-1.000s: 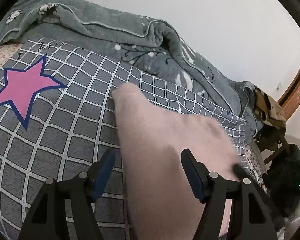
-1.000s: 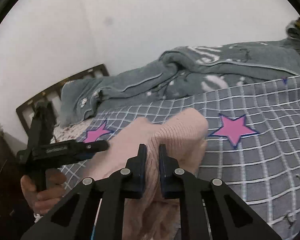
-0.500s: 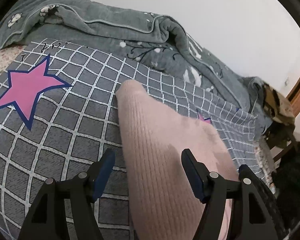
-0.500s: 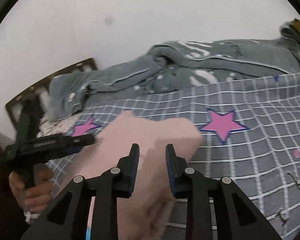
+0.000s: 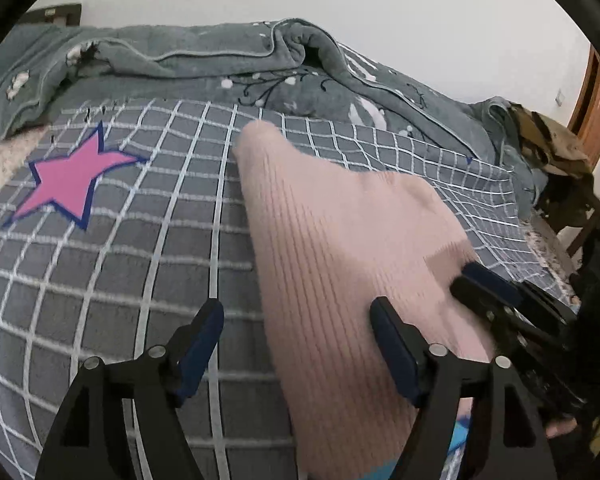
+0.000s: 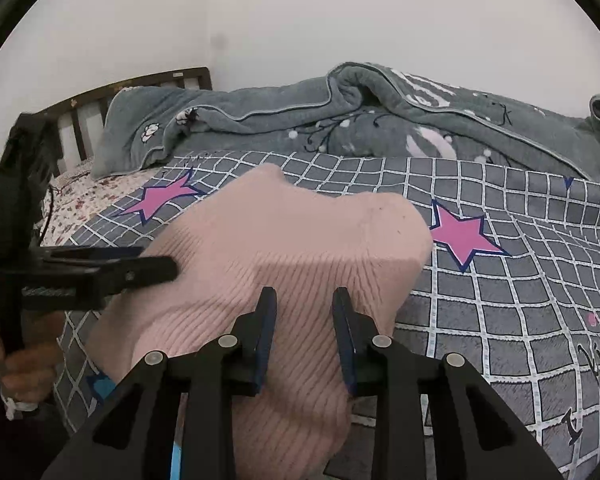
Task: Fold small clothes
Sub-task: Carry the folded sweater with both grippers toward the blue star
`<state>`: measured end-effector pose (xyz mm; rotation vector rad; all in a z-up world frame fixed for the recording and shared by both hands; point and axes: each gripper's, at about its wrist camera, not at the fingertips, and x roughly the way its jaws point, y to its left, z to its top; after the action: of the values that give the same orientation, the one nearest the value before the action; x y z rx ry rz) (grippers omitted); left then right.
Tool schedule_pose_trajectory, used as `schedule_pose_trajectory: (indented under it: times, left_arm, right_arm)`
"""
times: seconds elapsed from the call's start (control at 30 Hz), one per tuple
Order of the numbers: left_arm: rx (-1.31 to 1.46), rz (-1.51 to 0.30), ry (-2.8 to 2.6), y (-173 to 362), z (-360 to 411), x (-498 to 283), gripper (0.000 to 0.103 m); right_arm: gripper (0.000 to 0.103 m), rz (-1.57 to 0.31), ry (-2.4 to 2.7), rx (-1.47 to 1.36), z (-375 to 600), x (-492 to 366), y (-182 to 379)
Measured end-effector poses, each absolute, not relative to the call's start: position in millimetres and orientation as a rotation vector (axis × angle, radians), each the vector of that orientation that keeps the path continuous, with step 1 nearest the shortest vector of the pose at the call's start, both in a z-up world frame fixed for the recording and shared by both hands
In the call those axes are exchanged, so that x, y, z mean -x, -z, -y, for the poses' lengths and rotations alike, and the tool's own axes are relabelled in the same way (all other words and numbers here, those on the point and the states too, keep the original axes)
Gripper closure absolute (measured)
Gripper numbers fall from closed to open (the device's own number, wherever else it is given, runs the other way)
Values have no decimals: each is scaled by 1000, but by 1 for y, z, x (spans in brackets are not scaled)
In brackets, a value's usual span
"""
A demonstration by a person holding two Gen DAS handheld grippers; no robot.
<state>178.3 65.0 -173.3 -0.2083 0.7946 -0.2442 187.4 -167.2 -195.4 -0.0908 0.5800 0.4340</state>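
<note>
A pink ribbed knit garment [image 5: 340, 240] lies folded on the grey grid bedspread [image 5: 120, 280] with pink stars. My left gripper [image 5: 298, 332] hovers low over the garment's near left edge. Its jaws are opening wide, and the pads touch nothing. In the right wrist view my right gripper [image 6: 305, 312] stands open with a narrow gap, the pink knit [image 6: 300, 240] lying below and between its fingers without being pinched. That view also shows the left gripper [image 6: 156, 270] side-on at the garment's left edge, held by a hand [image 6: 20, 360]. The right gripper [image 5: 472, 280] shows at the garment's right side.
A crumpled grey-green blanket [image 6: 340, 120] lies along the back of the bed against a white wall. A dark wooden headboard [image 6: 100, 96] stands at the left, with a floral sheet [image 6: 84, 188] beside it. A chair piled with clothes [image 5: 548, 148] stands past the bed's far end.
The right jaws, shut on the pink knit a second ago, have parted and let it go. The garment has settled flatter on the bedspread. The left jaws have widened, and both grippers have rolled.
</note>
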Motion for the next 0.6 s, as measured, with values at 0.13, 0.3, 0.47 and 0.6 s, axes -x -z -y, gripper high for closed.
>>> schedule_pose_trajectory:
  times: [0.13,0.3,0.47,0.6]
  left_arm:
    - [144,-792,240,178,-61,-164,22]
    - [107,-781,227,179,-55,-158,22]
    - [137,-751,234,168,-58,-162,23]
    - [153,-739,219,161,-55,-173,23]
  right_arm:
    - [75,-584,-420,82,168,-184,196]
    - [75,-600,-432,22,174,-187,194]
    - [75,-595,-460,-36,180,-187,188]
    - [74,-579,-460,-86,187,-189,176]
